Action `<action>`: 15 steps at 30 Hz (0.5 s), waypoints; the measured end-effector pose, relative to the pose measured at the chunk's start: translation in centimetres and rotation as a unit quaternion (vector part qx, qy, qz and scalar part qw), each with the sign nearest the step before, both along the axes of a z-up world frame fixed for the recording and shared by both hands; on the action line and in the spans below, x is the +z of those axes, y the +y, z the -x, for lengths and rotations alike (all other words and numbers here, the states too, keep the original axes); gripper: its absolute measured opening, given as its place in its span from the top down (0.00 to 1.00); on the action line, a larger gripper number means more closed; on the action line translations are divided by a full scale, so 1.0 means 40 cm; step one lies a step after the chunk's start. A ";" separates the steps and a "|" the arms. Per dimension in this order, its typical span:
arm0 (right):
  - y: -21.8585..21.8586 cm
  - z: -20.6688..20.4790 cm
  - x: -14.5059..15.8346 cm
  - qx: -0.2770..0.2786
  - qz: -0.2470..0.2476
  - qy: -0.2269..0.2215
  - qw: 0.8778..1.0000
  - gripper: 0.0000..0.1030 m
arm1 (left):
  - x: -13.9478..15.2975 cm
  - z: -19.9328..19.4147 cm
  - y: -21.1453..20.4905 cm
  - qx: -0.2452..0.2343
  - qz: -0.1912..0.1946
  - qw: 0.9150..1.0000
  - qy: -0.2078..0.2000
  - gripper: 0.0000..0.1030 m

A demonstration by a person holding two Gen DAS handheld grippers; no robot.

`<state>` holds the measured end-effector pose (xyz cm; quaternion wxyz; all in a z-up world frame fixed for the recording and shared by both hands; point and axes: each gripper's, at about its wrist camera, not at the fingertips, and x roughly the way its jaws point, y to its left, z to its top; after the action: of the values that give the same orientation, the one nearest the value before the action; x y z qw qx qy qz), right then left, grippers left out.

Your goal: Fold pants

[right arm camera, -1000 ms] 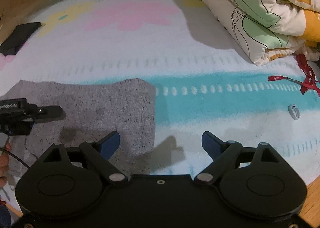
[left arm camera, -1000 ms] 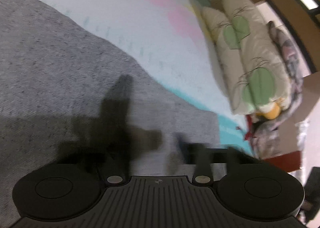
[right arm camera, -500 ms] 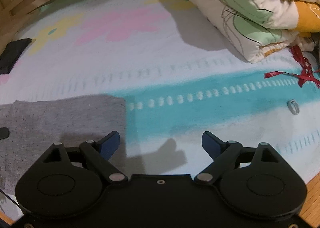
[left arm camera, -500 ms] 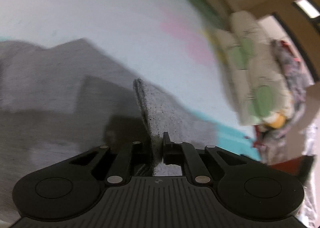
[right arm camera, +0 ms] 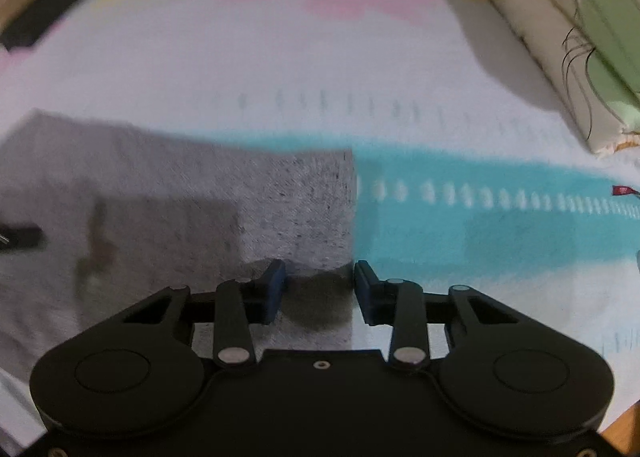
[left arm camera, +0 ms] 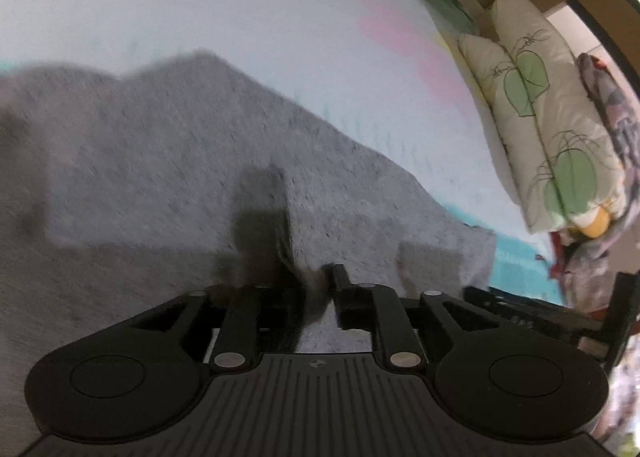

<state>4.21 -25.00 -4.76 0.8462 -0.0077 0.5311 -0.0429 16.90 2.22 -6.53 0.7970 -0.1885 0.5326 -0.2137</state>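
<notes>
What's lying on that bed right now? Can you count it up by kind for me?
Grey pants: 1
Folded quilt with green leaves: 1
Flat black thing near the far edge, too blurred to name: 1
Red ribbon at the right edge: 1
Handheld grippers over the pants: 2, left gripper and right gripper
Total: 6

Left hand-held gripper (left arm camera: 318, 289): black, ribbed housing, silver pivot screws. Right hand-held gripper (right arm camera: 320, 285): black, blue pads.
</notes>
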 end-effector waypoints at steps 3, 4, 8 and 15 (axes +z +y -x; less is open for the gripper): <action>-0.025 0.001 0.001 -0.018 -0.024 -0.001 1.000 0.52 | 0.053 0.023 0.007 0.014 -0.050 0.996 -0.077 0.75; -0.036 0.002 -0.001 -0.023 -0.034 0.001 0.999 0.51 | 0.070 0.029 0.006 0.014 -0.062 0.992 -0.106 0.74; -0.056 0.002 -0.005 -0.041 -0.053 0.004 0.998 0.50 | 0.083 0.025 -0.032 -0.011 -0.045 0.991 -0.128 0.73; -0.035 0.009 -0.008 -0.044 -0.034 0.002 0.998 0.48 | 0.005 -0.011 -0.120 -0.039 -0.114 0.983 -0.135 0.72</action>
<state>3.84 -26.42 -5.10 0.8419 0.0441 0.5342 -0.0624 17.35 -2.57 -6.32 0.8690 -0.0447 0.4479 -0.2056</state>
